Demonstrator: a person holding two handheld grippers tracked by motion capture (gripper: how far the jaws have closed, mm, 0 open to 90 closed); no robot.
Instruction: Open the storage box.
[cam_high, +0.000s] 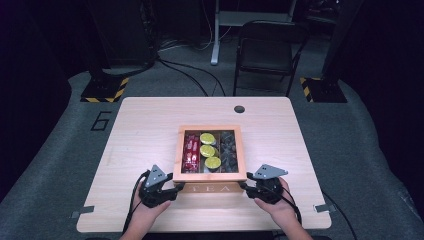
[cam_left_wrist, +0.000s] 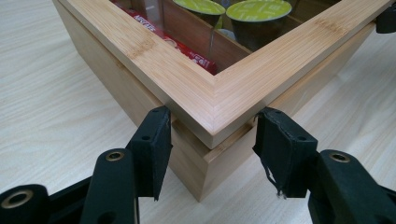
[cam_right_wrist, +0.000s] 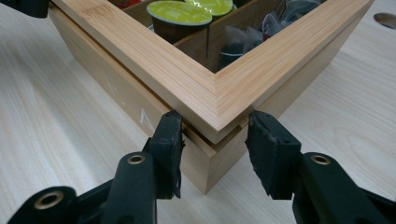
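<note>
At the near edge of the bench (cam_high: 140, 130), the wooden tea box (cam_high: 210, 188) is sitting while the left gripper (cam_left_wrist: 212, 140) and right gripper (cam_right_wrist: 214, 135) are each clamping their fingers (cam_left_wrist: 152, 144) onto a front corner.

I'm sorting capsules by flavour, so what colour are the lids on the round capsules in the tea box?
Lime green lids on the capsules, clearest in the left gripper view.

Black tongs (cam_high: 176, 189), grey triangular plates, trailing cables
</note>
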